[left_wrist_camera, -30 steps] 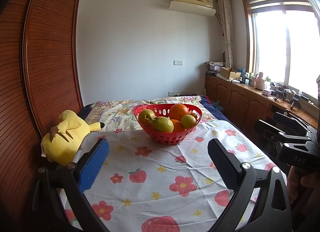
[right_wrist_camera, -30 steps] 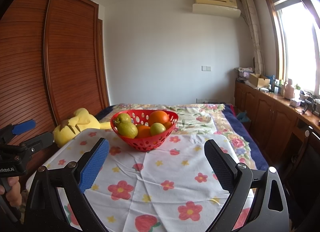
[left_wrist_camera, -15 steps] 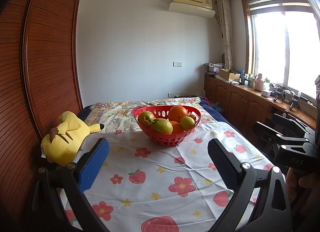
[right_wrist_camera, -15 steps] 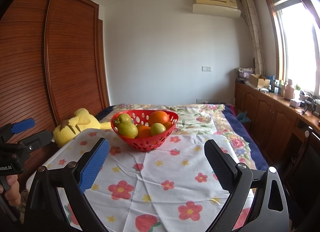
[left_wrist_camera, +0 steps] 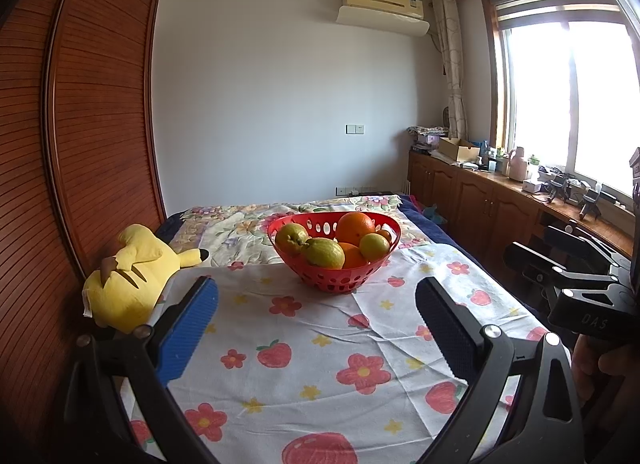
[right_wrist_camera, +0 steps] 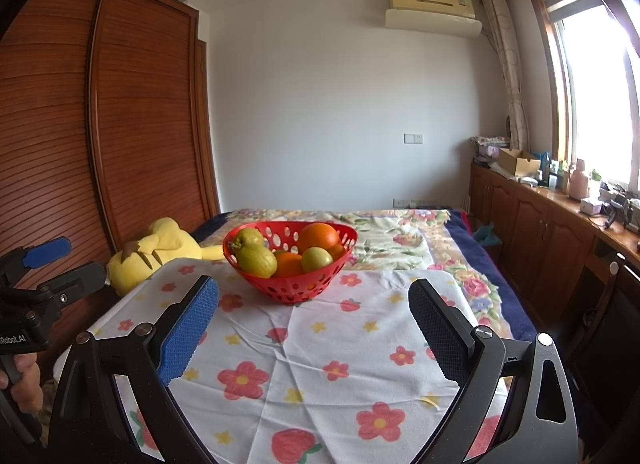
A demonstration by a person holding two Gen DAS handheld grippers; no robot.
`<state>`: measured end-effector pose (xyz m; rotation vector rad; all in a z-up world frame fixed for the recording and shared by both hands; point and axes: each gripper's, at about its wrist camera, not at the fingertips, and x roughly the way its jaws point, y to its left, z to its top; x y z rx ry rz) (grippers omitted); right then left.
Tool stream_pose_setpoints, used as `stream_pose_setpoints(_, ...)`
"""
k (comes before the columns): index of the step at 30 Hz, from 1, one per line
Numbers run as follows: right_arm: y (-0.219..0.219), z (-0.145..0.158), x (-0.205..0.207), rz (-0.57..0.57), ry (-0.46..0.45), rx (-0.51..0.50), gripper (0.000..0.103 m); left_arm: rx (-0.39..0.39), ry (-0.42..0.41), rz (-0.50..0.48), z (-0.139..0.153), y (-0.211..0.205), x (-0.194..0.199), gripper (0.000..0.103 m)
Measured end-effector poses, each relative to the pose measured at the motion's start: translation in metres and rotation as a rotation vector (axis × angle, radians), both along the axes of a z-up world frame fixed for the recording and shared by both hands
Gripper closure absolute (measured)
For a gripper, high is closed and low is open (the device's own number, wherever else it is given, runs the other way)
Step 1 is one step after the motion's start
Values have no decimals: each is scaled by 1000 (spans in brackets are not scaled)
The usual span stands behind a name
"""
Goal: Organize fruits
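From my left wrist view, the left gripper [left_wrist_camera: 316,324] has its jaws wide apart and empty, held over the white cloth printed with red flowers and strawberries [left_wrist_camera: 320,344] that covers the counter. At 12 o'clock from the gripper sits the red perforated plastic basket [left_wrist_camera: 334,283], resting on the far part of that cloth. Inside it I count a large orange [left_wrist_camera: 355,227] at the back, a second orange [left_wrist_camera: 353,255] lower in the middle, a yellow-green lemon [left_wrist_camera: 323,252] at the front, a knobbly greenish pear-like fruit [left_wrist_camera: 291,238] on its left and a small yellow-green round fruit [left_wrist_camera: 374,245] on its right. Something small and orange peeks out behind that one; I cannot tell what it is. At 10 o'clock a yellow plush toy [left_wrist_camera: 128,276] lies on its side at the cloth's edge. At 3 o'clock I see the right gripper [left_wrist_camera: 560,264], held in a hand [left_wrist_camera: 600,368].

From my right wrist view, the right gripper's jaws also stand wide apart with nothing between them. The red basket lies at 11 o'clock, holding the same fruit. The plush toy is at 10 o'clock, and the left gripper appears at 9 o'clock, beside the wooden slatted wardrobe [right_wrist_camera: 120,124].
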<state>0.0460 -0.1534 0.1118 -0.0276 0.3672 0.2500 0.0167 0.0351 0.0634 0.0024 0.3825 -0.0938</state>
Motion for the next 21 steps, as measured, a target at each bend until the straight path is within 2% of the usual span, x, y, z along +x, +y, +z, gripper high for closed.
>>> stream_pose_setpoints(21, -1, -1, 0, -1, -2, 0, 6, 1, -4, 3, 2, -1, -1, 3)
